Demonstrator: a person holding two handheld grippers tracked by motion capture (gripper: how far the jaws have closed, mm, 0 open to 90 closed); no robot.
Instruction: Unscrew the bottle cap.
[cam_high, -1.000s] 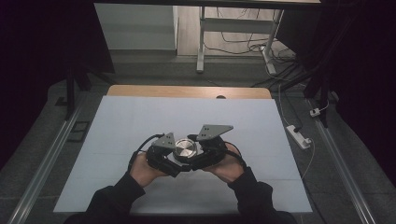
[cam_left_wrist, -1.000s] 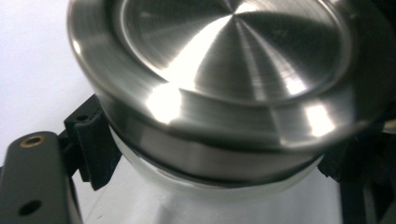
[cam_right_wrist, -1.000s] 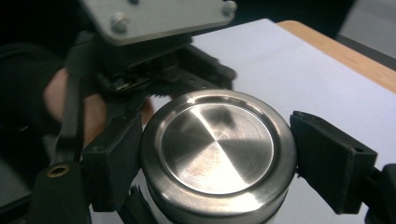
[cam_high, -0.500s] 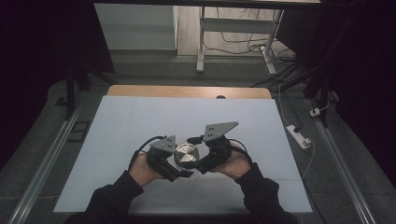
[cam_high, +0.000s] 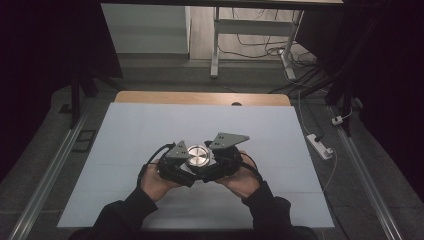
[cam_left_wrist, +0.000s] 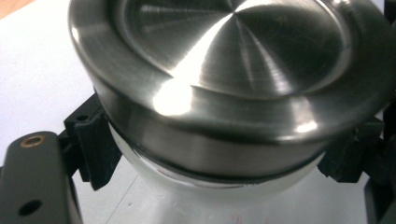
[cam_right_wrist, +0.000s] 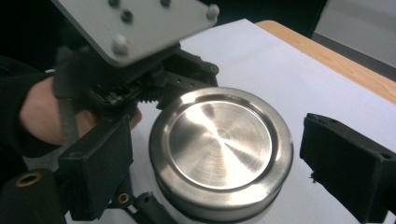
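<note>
From the high view, my hands sit close together near the tabletop's (cam_high: 150, 130) front edge, and the jar (cam_high: 198, 156) stands between my two claws. My left claw (cam_high: 181, 165) comes at it from the left, my right claw (cam_high: 214, 164) from the right, so one can steady the body while the other works the steel lid (cam_high: 198, 155).

In the left gripper view, my left claw (cam_left_wrist: 215, 163) is clamped on the jar's pale body (cam_left_wrist: 205, 182) just below the lid (cam_left_wrist: 233, 70); the black pads (cam_left_wrist: 91, 144) press its sides. I judge this grip is there to stop the jar from turning.

In the right gripper view, my right claw (cam_right_wrist: 224, 168) straddles the lid (cam_right_wrist: 219, 149), but its jaws have just been opening, and the pads (cam_right_wrist: 100, 168) stand off the rim with tabletop showing on the far side. It holds nothing. I think I am letting go to take a fresh bite on the lid for another twist. The left claw (cam_right_wrist: 140, 79) lies just beyond the jar.
</note>
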